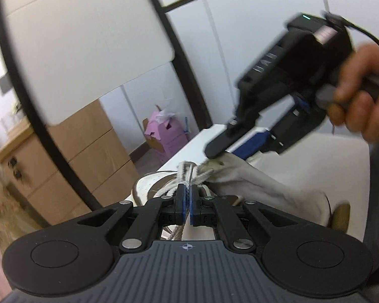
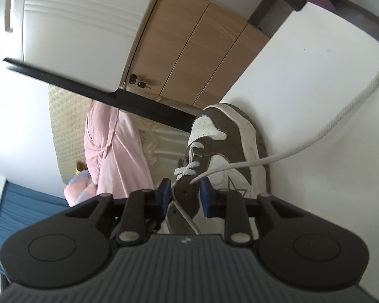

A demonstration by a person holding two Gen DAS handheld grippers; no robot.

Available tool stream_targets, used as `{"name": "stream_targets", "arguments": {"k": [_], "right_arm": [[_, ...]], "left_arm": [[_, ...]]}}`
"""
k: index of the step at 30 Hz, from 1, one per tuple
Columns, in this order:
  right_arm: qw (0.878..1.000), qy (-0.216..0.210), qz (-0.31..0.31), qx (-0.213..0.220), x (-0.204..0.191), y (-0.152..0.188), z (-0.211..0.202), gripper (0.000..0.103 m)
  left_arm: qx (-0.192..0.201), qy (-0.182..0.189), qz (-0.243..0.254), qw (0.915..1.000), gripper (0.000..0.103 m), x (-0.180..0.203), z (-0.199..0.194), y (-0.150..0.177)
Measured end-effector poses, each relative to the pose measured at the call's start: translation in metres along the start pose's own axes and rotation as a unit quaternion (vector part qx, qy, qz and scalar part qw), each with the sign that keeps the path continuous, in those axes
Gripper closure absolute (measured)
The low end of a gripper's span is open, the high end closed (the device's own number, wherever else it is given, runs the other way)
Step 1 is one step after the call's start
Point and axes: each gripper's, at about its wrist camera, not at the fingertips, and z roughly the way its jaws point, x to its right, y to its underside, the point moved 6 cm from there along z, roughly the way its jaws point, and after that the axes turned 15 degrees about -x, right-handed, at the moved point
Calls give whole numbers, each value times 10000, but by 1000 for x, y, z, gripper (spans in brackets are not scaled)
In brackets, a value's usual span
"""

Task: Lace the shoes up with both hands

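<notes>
A brown and white sneaker (image 2: 230, 131) lies on the white table (image 2: 315, 63). Its grey-white lace (image 2: 315, 139) leaves an eyelet in the brown eyelet flap (image 2: 187, 205) and runs off to the upper right. My right gripper (image 2: 185, 194) is shut on that flap, a blue pad against each side. In the left wrist view the sneaker (image 1: 265, 184) lies just ahead, heel end to the right. My left gripper (image 1: 187, 197) is shut on the lace (image 1: 188, 174), which stands up between the pads. The right gripper (image 1: 224, 155), held by a hand (image 1: 361, 96), reaches onto the shoe from the right.
A black frame bar (image 2: 113, 98) crosses close past the shoe's toe. A wooden cabinet (image 1: 93, 146) and a pink box (image 1: 164, 136) stand on the floor beyond the table edge. A pink garment (image 2: 113, 151) hangs at the left.
</notes>
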Motion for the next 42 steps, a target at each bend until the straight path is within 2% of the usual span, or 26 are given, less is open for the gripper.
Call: {"name": "stream_targets", "arguments": {"k": [3,9,14,23,42], "right_arm": [[10000,-13,6,2,1,-2,0,77],[10000,-14,-8,-20,1,-3,-1,77],[10000,-38,8,-36,3,-3,1,77],[10000,-62,41,-65,5,-3,0,76],[9999,-63,52,-89,4,-3,-1,76]], "left_arm": [[-51,-74,457,9989,100,7,-1,0],[-145,-159,1058,9942,100,16,3,-1],[-210,-220,1267,9915,100,22,7,-1],[-245,-250,1337,9904,100,28,17,-7],[-209,-188,1176,9927,100,33,14,-8]]}}
